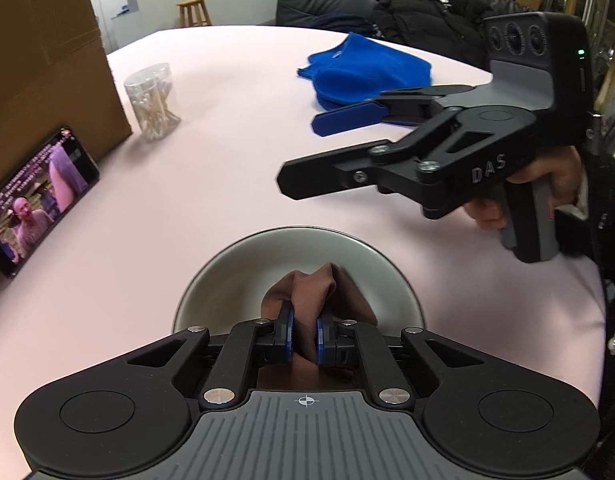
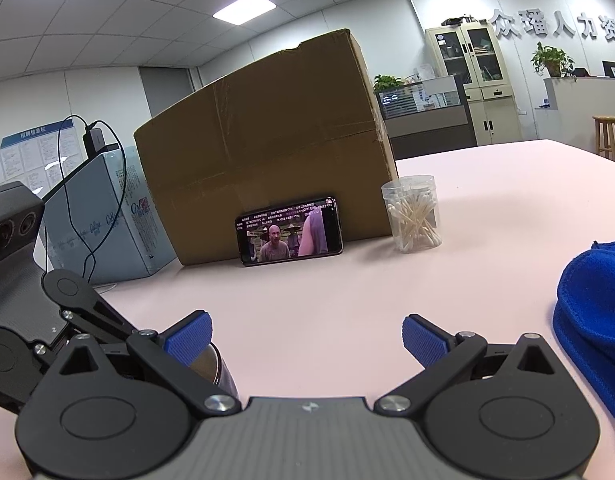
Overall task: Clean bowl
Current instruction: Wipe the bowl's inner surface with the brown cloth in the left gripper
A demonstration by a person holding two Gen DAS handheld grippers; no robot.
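A grey metal bowl (image 1: pixel 243 268) sits on the pink table, right in front of my left gripper (image 1: pixel 305 334). That gripper is shut on a brown cloth (image 1: pixel 311 292), which bunches up inside the bowl. My right gripper (image 1: pixel 303 152) hovers open above the table beyond the bowl's right side, held by a hand. In the right wrist view the right gripper (image 2: pixel 307 336) is open and empty, and the bowl's rim (image 2: pixel 211 364) shows just behind its left finger.
A blue towel (image 1: pixel 363 68) lies at the far right of the table (image 1: pixel 227 168). A clear jar of cotton swabs (image 1: pixel 153 100) stands by a big cardboard box (image 2: pixel 263 140). A phone (image 2: pixel 289 230) playing video leans on the box.
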